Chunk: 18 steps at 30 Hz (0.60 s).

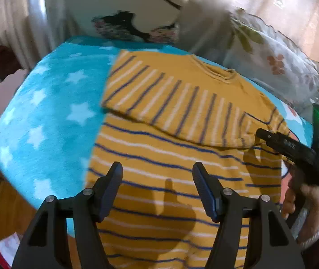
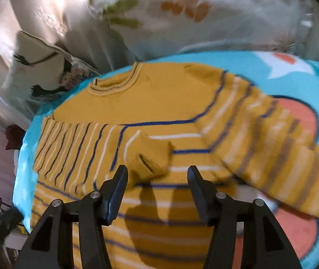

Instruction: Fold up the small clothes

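A mustard-yellow sweater [image 1: 170,152] with blue and white stripes lies flat on a turquoise star blanket [image 1: 47,112]. One sleeve [image 1: 170,98] is folded across the chest. My left gripper [image 1: 158,170] hovers open over the lower body of the sweater, with nothing between its fingers. In the right wrist view my right gripper [image 2: 157,172] is open, and the folded sleeve's cuff [image 2: 150,157] lies just beyond its fingertips, untouched. The other sleeve [image 2: 271,145] stretches out to the right, and the collar [image 2: 114,83] is at the far side. A hand [image 1: 302,197] holds the right gripper at the right edge.
A bird-print pillow [image 1: 132,11] and a floral pillow [image 1: 278,67] stand against the curtain behind the blanket. The blanket's edge drops off at the left to a wooden floor [image 1: 2,213]. A large orange and white print [image 2: 293,112] covers the blanket under the outstretched sleeve.
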Tool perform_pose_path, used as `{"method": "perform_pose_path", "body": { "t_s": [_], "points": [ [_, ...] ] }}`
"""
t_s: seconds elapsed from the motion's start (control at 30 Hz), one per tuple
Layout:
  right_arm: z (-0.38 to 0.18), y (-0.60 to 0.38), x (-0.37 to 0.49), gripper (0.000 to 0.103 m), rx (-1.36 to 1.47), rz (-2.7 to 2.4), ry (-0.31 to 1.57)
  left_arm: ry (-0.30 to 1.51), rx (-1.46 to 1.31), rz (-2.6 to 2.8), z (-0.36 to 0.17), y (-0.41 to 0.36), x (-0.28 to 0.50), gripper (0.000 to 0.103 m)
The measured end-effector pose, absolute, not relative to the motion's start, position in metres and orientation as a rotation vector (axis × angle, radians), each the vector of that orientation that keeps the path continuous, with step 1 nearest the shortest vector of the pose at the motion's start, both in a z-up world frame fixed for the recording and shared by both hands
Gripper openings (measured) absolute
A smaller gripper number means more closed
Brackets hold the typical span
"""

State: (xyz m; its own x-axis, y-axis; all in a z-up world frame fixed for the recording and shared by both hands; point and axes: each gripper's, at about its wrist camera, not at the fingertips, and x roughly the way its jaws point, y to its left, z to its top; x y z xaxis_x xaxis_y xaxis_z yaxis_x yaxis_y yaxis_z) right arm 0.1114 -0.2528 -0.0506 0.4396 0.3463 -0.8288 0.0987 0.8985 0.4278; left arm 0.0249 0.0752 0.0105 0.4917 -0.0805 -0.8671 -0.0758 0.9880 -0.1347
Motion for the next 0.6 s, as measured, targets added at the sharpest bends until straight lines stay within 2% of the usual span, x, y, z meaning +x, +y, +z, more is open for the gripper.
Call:
{"method": "perform_pose_path", "body": {
  "t_s": [0.07, 0.1, 0.13, 0.37, 0.4, 0.47, 0.6],
  "points": [
    [-0.059, -0.243, 0.121, 0.052, 0.486, 0.176, 1.141, 1.055, -0.178, 0.016, 0.010, 0.086, 0.023, 0.064],
    [-0.063, -0.238, 0.125, 0.021, 0.502, 0.200, 1.153, 1.052, -0.180, 0.026, 0.011, 0.093, 0.022, 0.064],
    [-0.064, -0.236, 0.129, 0.011, 0.511, 0.213, 1.158, 1.051, -0.177, 0.034, 0.012, 0.096, 0.022, 0.064],
    [-0.047, -0.270, 0.143, 0.011, 0.412, 0.041, 1.085, 1.074, -0.137, 0.084, -0.006, 0.111, 0.028, 0.064],
    [-0.050, -0.274, 0.145, 0.011, 0.392, 0.011, 1.087, 1.088, -0.135, 0.082, -0.011, 0.112, 0.029, 0.064],
    [-0.058, -0.284, 0.147, 0.020, 0.415, 0.003, 1.126, 1.113, -0.134, 0.069, -0.019, 0.110, 0.031, 0.064],
    [-0.035, -0.316, 0.115, 0.022, 0.507, 0.039, 1.061, 1.136, -0.130, 0.038, -0.023, 0.099, 0.032, 0.064]
  ]
}}
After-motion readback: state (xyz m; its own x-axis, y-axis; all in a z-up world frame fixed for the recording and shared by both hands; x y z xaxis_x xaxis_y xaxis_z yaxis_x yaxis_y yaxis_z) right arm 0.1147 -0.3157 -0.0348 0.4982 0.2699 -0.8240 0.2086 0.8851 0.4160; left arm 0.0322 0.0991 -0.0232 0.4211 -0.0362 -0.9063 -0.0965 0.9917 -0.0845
